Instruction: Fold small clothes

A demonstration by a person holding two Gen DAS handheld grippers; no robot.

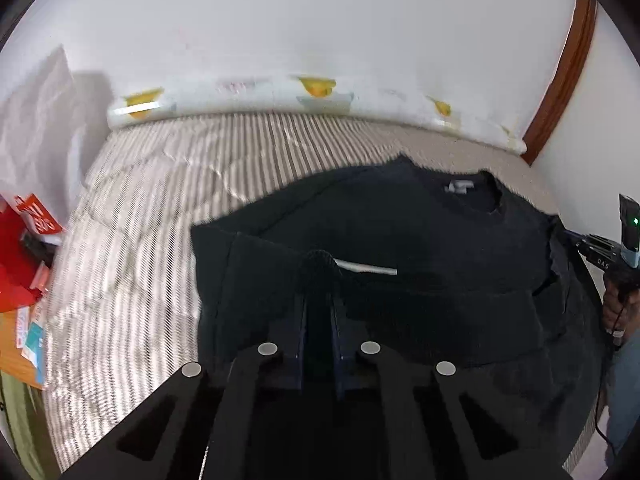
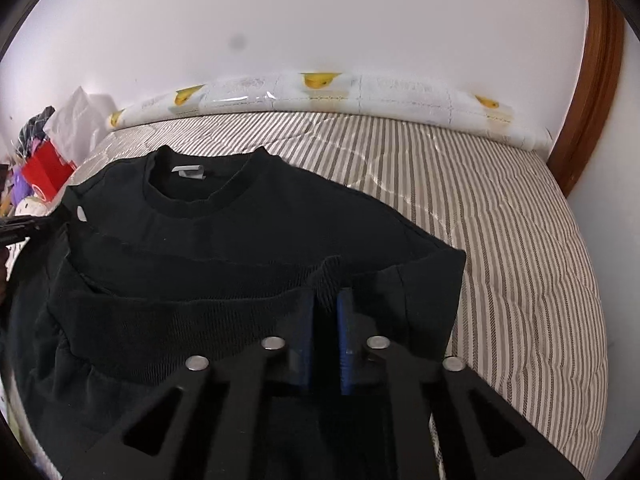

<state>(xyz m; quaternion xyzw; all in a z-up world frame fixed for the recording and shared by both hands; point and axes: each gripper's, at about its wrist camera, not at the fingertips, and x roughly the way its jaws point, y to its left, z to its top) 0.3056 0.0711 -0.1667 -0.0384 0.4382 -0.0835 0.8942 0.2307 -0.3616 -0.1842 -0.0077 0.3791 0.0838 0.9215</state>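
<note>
A small black sweatshirt (image 1: 420, 232) lies on the striped bed, collar toward the wall, its ribbed hem lifted and carried over the body. My left gripper (image 1: 320, 300) is shut on the hem's left part. In the right wrist view the sweatshirt (image 2: 224, 224) fills the left half, and my right gripper (image 2: 326, 304) is shut on the ribbed hem (image 2: 180, 320) near its right end. The right gripper also shows at the right edge of the left wrist view (image 1: 600, 252), and the left gripper at the left edge of the right wrist view (image 2: 24, 226).
The striped bedcover (image 2: 500, 220) stretches to the right and behind. A rolled white quilt with yellow prints (image 2: 320, 92) lies along the wall. A white bag (image 1: 36, 120), red packaging (image 1: 24, 248) and clutter sit at the left. A wooden door frame (image 2: 596, 92) stands right.
</note>
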